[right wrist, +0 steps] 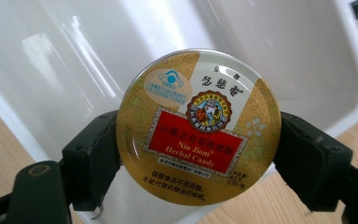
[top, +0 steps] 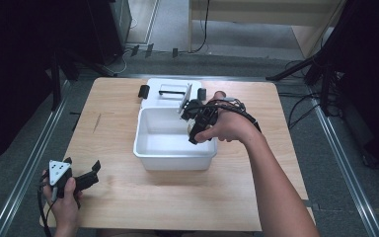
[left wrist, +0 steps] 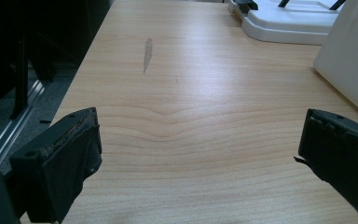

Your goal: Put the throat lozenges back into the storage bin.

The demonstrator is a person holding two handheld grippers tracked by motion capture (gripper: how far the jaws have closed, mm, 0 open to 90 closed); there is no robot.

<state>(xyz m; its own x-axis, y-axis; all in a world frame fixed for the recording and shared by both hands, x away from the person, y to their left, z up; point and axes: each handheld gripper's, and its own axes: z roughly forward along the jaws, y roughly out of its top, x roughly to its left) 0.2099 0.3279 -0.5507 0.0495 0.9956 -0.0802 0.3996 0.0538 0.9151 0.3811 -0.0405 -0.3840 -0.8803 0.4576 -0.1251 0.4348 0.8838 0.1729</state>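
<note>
A round gold candy tin (right wrist: 198, 126) with a red label is clamped flat between the jaws of my right gripper (right wrist: 198, 161), held over the inside of the white plastic bin (right wrist: 98, 56). From the high view the right gripper (top: 196, 123) hangs over the right part of the bin (top: 150, 148), pointing down into it. My left gripper (top: 81, 178) rests near the table's front left corner. Its jaws stand wide apart (left wrist: 196, 154) over bare wood, nothing between them.
The bin's white lid (top: 165, 91) lies flat behind the bin, with black latches at its sides. The wooden table (top: 118, 192) has a small grey scuff (left wrist: 147, 53) at the left. Metal rails and cables run along the floor on both sides.
</note>
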